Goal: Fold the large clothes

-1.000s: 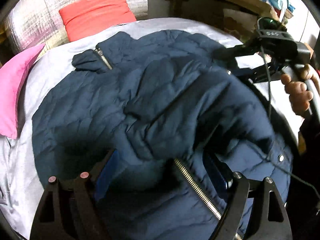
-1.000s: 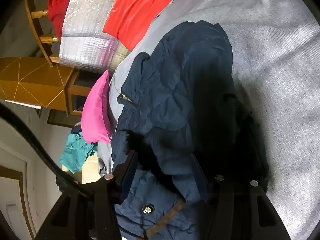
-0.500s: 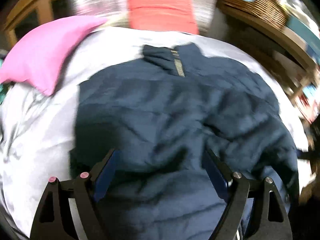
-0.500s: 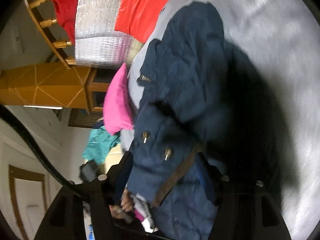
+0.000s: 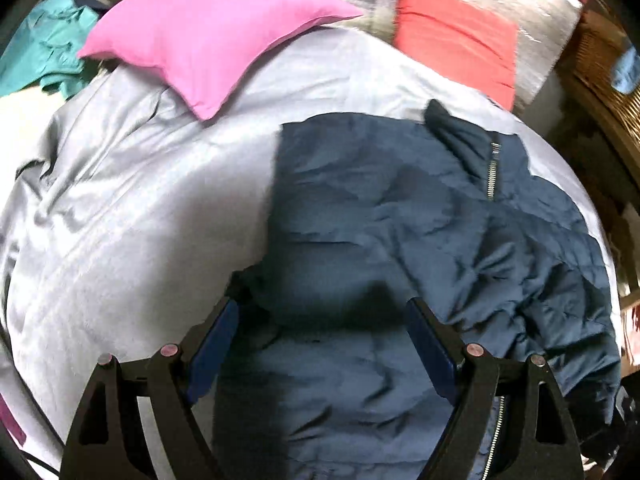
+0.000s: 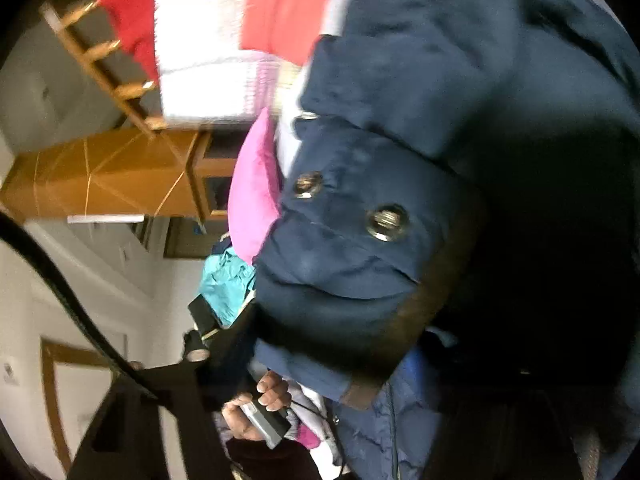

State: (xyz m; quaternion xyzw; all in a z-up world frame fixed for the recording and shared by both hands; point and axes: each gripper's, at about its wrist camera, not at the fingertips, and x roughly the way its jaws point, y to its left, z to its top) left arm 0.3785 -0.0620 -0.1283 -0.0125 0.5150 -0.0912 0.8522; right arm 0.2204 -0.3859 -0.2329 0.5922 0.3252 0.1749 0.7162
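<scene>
Navy quilted jacket (image 5: 400,240) is spread on a grey sheet (image 5: 140,220) covering the bed, collar and zip toward the far side. Bulky fabric of the lower part is seen bunched between the wide-spread jaws of the left gripper (image 5: 322,320); whether the blue pads (image 5: 430,344) press on it cannot be told. In the right wrist view a flap with two snap studs (image 6: 386,222) fills the space before the right gripper (image 6: 332,344), whose jaws are closing with jacket fabric between them; only one finger is visible, so a grip cannot be confirmed. A hand (image 6: 260,404) is seen below it. A pink pillow (image 5: 208,36) lies at the sheet's far edge, with an orange cushion (image 5: 460,52) and a teal cloth (image 5: 44,52) beyond.
</scene>
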